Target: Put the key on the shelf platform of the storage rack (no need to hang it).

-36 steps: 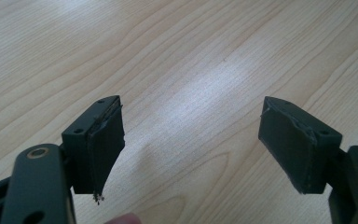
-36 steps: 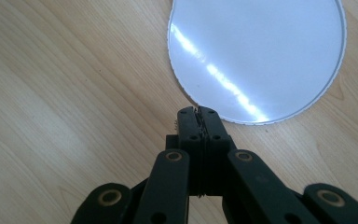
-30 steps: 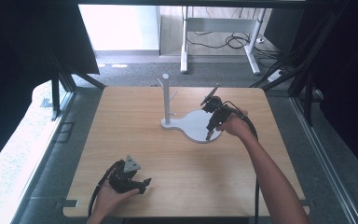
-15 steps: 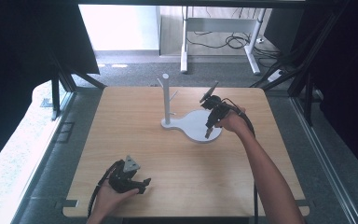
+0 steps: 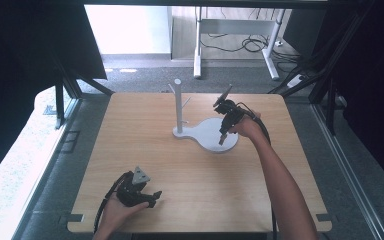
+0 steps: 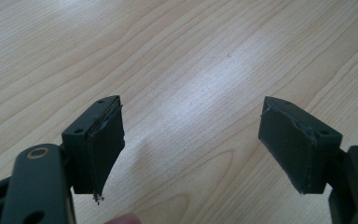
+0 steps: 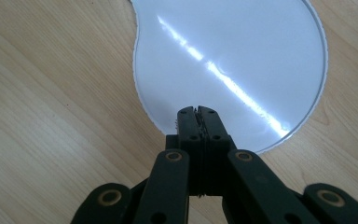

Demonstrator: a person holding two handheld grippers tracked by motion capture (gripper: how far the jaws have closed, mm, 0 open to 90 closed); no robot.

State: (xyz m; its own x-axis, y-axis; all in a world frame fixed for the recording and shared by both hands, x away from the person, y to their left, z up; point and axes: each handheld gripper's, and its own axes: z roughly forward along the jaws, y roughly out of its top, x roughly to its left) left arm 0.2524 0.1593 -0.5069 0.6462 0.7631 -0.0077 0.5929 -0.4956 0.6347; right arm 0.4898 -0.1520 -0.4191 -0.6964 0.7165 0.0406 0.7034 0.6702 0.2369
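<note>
- The white stand (image 5: 207, 134) sits flat on the bench, a bit past the middle toward the far right.
- Its base is glossy and pear-shaped: a wide round lobe at the right, narrowing to the left.
- A slim upright post (image 5: 178, 102) rises from the narrow end, with short pegs sticking out near the top.

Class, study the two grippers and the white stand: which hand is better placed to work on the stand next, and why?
Right. The right gripper, jaws shut, hangs just over the white stand and its round base. The left gripper, jaws open, sits at the table's near edge, far from it.
</note>
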